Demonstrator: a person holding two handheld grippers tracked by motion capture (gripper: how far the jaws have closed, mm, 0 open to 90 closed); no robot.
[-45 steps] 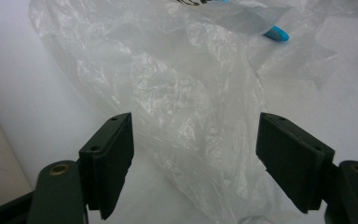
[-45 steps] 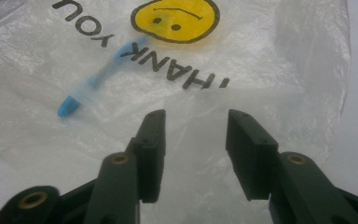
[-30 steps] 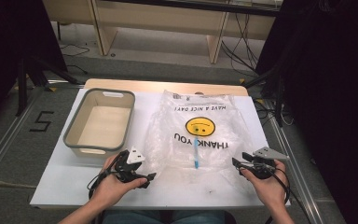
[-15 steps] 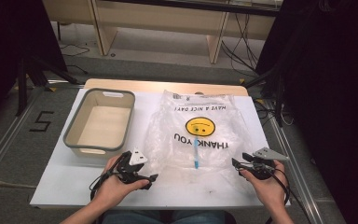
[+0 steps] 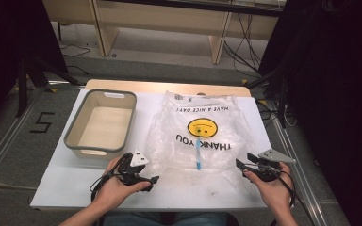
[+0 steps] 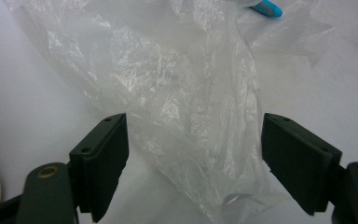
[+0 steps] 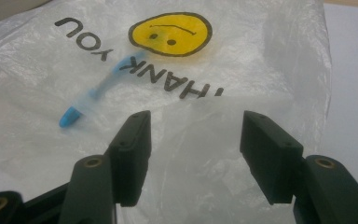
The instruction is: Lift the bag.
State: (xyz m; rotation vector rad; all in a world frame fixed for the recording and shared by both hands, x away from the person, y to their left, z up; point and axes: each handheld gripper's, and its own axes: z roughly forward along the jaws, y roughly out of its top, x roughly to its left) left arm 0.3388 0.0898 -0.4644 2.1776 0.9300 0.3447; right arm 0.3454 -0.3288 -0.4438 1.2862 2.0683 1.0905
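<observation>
A clear plastic bag (image 5: 202, 136) printed with a yellow smiley and "THANK YOU" lies flat on the white table (image 5: 66, 188). Inside it is a slim blue item (image 5: 198, 157). My left gripper (image 5: 152, 175) is at the bag's near left corner, open. In the left gripper view the crumpled bag (image 6: 168, 84) runs between the wide jaws of that gripper (image 6: 193, 154) without being pinched. My right gripper (image 5: 244, 160) is at the near right corner, open, and its jaws have just been opening. In the right gripper view the bag (image 7: 261, 70) lies beyond that gripper (image 7: 196, 144), and the blue item (image 7: 93, 95) is to the left.
An empty grey bin (image 5: 73, 136) with a beige inside stands on the table to the left of the bag. Bare white tabletop runs along the near edge between my hands. Wooden shelving legs and cables are on the floor beyond the table.
</observation>
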